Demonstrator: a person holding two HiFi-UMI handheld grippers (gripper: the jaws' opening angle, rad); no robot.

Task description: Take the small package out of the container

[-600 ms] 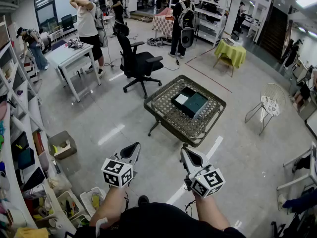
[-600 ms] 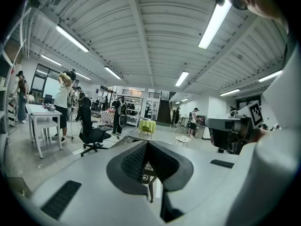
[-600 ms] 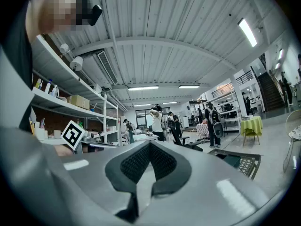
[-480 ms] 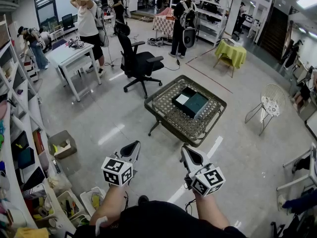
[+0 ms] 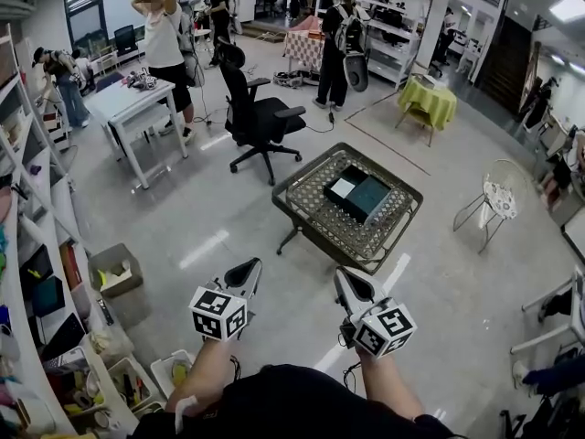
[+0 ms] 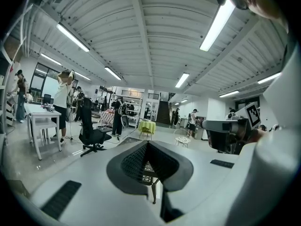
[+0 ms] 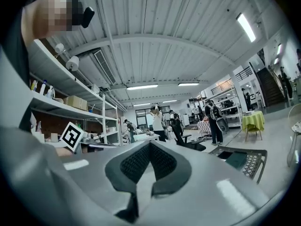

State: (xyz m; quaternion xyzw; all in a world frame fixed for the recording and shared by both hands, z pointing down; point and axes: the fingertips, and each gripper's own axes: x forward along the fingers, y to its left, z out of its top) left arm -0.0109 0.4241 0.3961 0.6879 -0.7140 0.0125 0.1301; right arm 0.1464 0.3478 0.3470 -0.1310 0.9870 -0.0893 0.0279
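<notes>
- Fingers on the left gripper and the right gripper are squeezed shut, with nothing in them.
- Woven-top surface sits well ahead of both.
- Dark container sits on it.
- White small package looks to be inside.
- Risk imo: arriving with the fingers shut would just shove the container or package.

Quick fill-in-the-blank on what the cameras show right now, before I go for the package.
1. The left claw and right claw are both ___ and empty.
2. The container stands on the ___.
3. In the head view, the white package lies in the container's ___ part.
4. The chair beyond is ___.
Missing words: shut; table; left; black.
</notes>
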